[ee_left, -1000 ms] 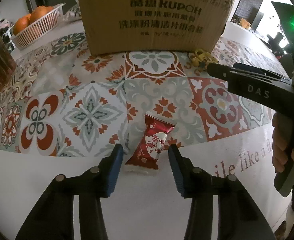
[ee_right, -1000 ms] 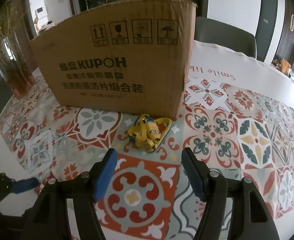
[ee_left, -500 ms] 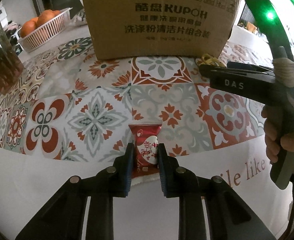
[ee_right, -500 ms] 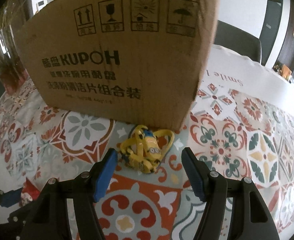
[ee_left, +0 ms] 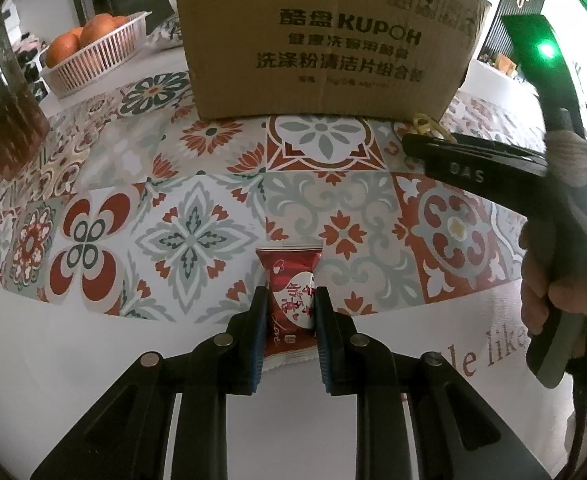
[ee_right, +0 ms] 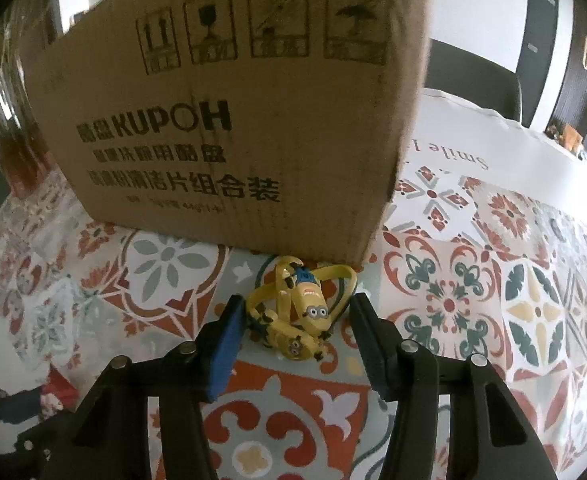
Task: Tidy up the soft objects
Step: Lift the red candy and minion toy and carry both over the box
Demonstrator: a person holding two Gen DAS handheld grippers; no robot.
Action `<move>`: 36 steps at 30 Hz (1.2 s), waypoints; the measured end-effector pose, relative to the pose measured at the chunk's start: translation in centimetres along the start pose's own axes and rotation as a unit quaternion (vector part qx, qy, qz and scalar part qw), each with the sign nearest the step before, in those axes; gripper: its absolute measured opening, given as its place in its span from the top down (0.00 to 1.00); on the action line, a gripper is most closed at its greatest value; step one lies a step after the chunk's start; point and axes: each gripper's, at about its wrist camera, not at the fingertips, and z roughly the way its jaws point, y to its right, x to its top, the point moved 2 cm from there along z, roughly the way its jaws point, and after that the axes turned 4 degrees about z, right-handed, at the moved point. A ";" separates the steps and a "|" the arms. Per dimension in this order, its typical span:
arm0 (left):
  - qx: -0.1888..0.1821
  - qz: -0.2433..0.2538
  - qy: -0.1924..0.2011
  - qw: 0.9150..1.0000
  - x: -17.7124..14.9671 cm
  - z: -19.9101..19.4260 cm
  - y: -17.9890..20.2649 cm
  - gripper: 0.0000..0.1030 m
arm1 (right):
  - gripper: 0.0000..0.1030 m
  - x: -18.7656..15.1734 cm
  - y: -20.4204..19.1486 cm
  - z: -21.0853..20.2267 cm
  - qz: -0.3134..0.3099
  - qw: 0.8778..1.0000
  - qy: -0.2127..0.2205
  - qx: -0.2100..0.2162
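- The left gripper has its blue-padded jaws clamped on the small red foil snack packet with a white heart, low in the centre of the left wrist view; the packet lies where the patterned tiles meet the white border of the cloth
- The right gripper has just been closing its jaws, which stand apart on either side of the yellow soft-rubber cartoon figure with looped straps, lower centre of the right wrist view; the pads do not appear to press on it yet
- The toy lies just in front of the near lower corner of the brown corrugated cardboard box with black printed lettering, which fills the upper half of both views
- The packet is likely light, crinkly and slippery, its filling easy to crush; a hold across its puffed middle seems best
- The toy looks light and squashy; its loops could snag or slip, so the body is the safer place to pinch
- The table is covered by a smooth cloth printed with red, grey and green tile motifs, flat and probably slick
- A white slatted plastic basket of oranges sits at upper left of the left wrist view, and a dark chair at upper right of the right wrist view
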 end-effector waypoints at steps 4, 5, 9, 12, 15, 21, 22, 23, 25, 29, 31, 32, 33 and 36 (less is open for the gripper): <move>-0.010 -0.008 0.010 1.000 -0.1 -0.5 -0.5 0.78 | 0.47 -0.4 0.4 -1.6 0.010 1.000 0.010 0.003; -0.012 -0.009 0.015 1.000 -0.1 -0.8 -0.6 0.78 | 0.47 -0.5 0.4 -2.1 0.011 1.000 0.014 0.002; -0.024 -0.014 0.030 0.999 -0.1 -1.7 -1.0 0.78 | 0.47 -0.7 0.3 -4.3 0.015 1.000 0.024 0.002; -0.031 -0.016 0.039 0.999 -0.1 -2.5 -1.3 0.78 | 0.47 -0.9 0.1 -5.6 0.020 0.999 0.030 0.003; -0.035 -0.016 0.047 0.998 0.1 -3.1 -1.5 0.78 | 0.47 -1.1 -0.2 -6.8 0.025 0.999 0.036 0.002; -0.044 -0.013 0.063 0.997 0.5 -4.5 -1.6 0.78 | 0.47 -1.5 -0.5 -9.2 0.033 0.998 0.046 -0.001; -0.046 -0.011 0.067 0.997 0.6 -4.7 -1.6 0.78 | 0.47 -1.5 -0.6 -9.5 0.034 0.998 0.048 -0.002; -0.047 -0.010 0.071 0.996 0.7 -5.0 -1.6 0.78 | 0.47 -1.4 -0.7 -9.9 0.037 0.998 0.050 -0.003; -0.049 -0.006 0.079 0.996 1.0 -5.6 -1.6 0.78 | 0.47 -1.3 -0.7 -10.6 0.041 0.998 0.057 -0.004; -0.052 -0.001 0.095 0.994 1.7 -6.7 -1.8 0.78 | 0.47 -1.0 -1.0 -11.9 0.046 0.997 0.070 -0.005; -0.053 0.001 0.105 0.993 2.2 -7.3 -1.9 0.78 | 0.47 -0.8 -1.2 -12.5 0.047 0.996 0.076 -0.006; -0.054 0.002 0.110 0.993 2.4 -7.5 -2.0 0.78 | 0.47 -0.7 -1.3 -12.8 0.047 0.996 0.080 -0.006; -0.054 0.002 0.115 0.992 2.6 -7.9 -2.0 0.78 | 0.47 -0.5 -1.4 -13.2 0.048 0.995 0.083 -0.007; -0.055 0.005 0.129 0.990 3.5 -8.6 -2.1 0.78 | 0.47 0.0 -1.7 -14.1 0.049 0.994 0.093 -0.005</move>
